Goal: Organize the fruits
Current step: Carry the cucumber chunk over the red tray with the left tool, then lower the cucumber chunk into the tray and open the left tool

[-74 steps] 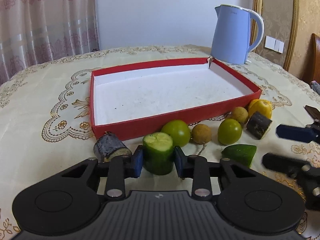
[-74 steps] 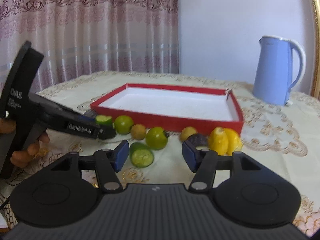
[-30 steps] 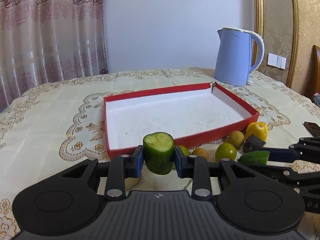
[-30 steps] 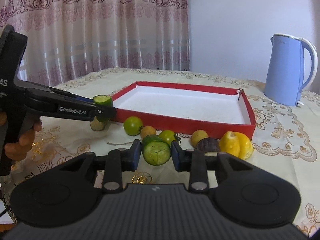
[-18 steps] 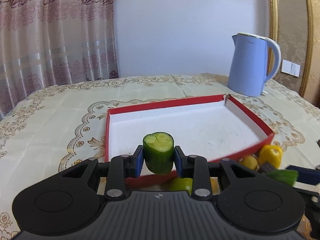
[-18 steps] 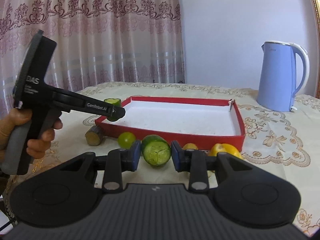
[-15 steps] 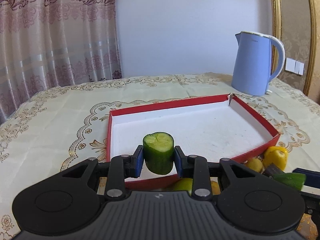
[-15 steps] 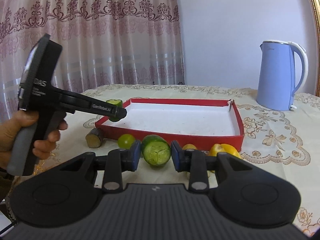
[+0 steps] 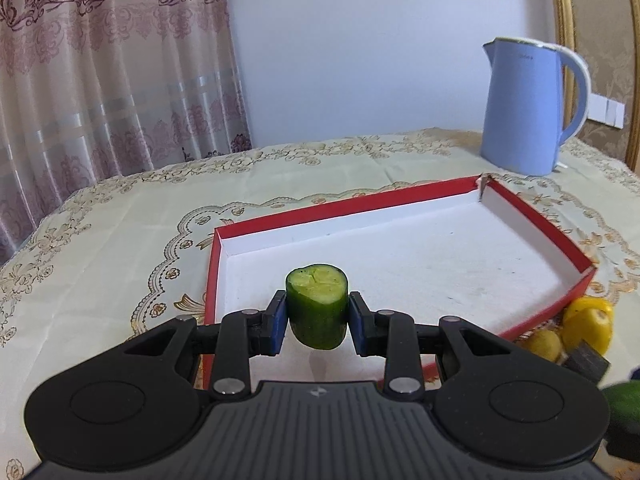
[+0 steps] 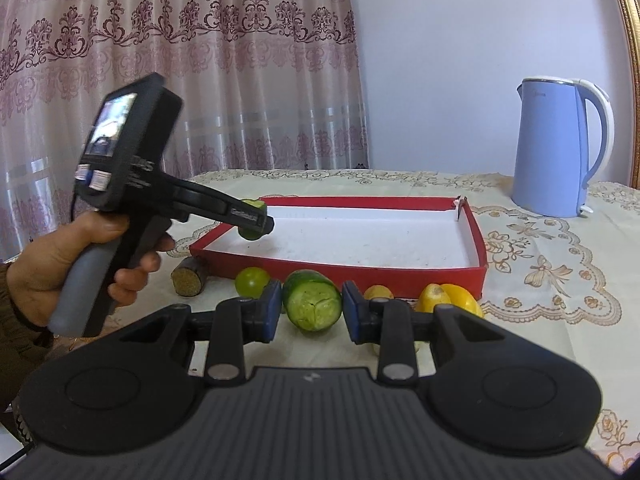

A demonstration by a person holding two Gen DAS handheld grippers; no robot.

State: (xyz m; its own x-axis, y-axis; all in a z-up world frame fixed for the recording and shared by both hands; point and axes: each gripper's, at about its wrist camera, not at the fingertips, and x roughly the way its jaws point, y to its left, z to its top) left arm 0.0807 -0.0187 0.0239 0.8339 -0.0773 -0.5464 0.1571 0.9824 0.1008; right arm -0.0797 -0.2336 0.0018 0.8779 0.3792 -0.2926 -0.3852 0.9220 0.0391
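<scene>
Your right gripper (image 10: pixel 312 307) hides part of the small fruits (image 10: pixel 378 292) behind it. A green piece (image 9: pixel 624 402) is cut off and blurry at the picture's right edge.

Both grippers are matte black with ribbed housings, silver screws and blue-padded fingers (image 9: pixel 278 322); the left gripper (image 10: pixel 256 220) has a grey handle, gripped by a bare hand (image 10: pixel 60 264).

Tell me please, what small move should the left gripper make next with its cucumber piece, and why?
Probably lower the left gripper a little and then open it. Its cucumber piece hangs upright between the blue pads, already over the white floor near the front left corner of the red tray, and nothing lies beneath it. The right gripper holds a second cucumber piece in front of the tray.
</scene>
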